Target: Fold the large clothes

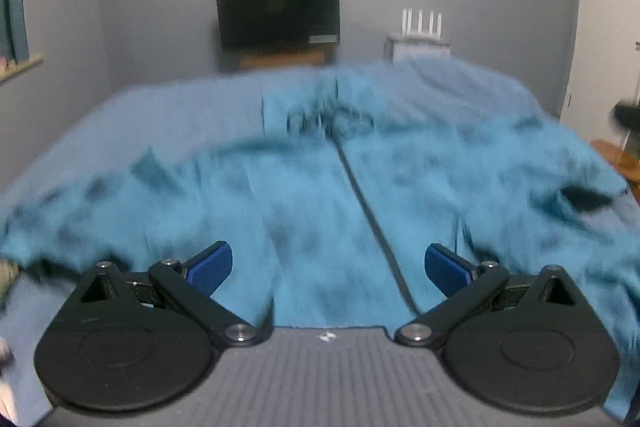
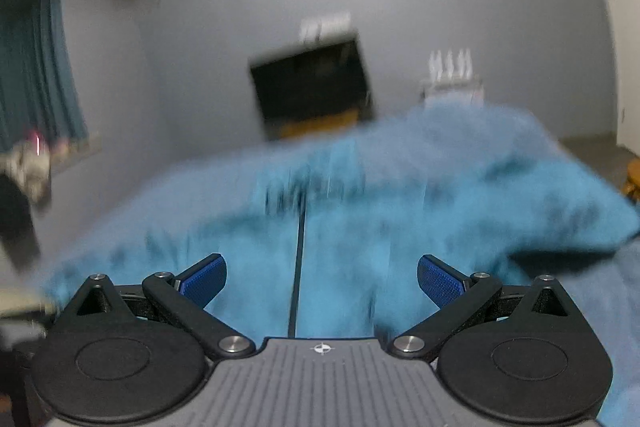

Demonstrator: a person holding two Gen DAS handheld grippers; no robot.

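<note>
A large teal fleece jacket (image 1: 304, 203) with a dark front zipper (image 1: 372, 227) lies spread on a blue bed (image 1: 160, 107), sleeves out to both sides. It also shows in the right wrist view (image 2: 360, 227), with its zipper (image 2: 298, 267) running straight ahead. My left gripper (image 1: 328, 269) is open and empty, just above the jacket's lower front. My right gripper (image 2: 322, 281) is open and empty over the same area. Both views are motion-blurred.
A dark TV (image 1: 278, 11) on a wooden stand is against the grey wall beyond the bed. A white router (image 1: 422, 27) sits on a small unit to its right. Curtains (image 2: 36, 67) hang at left. A white door (image 1: 604, 19) is at right.
</note>
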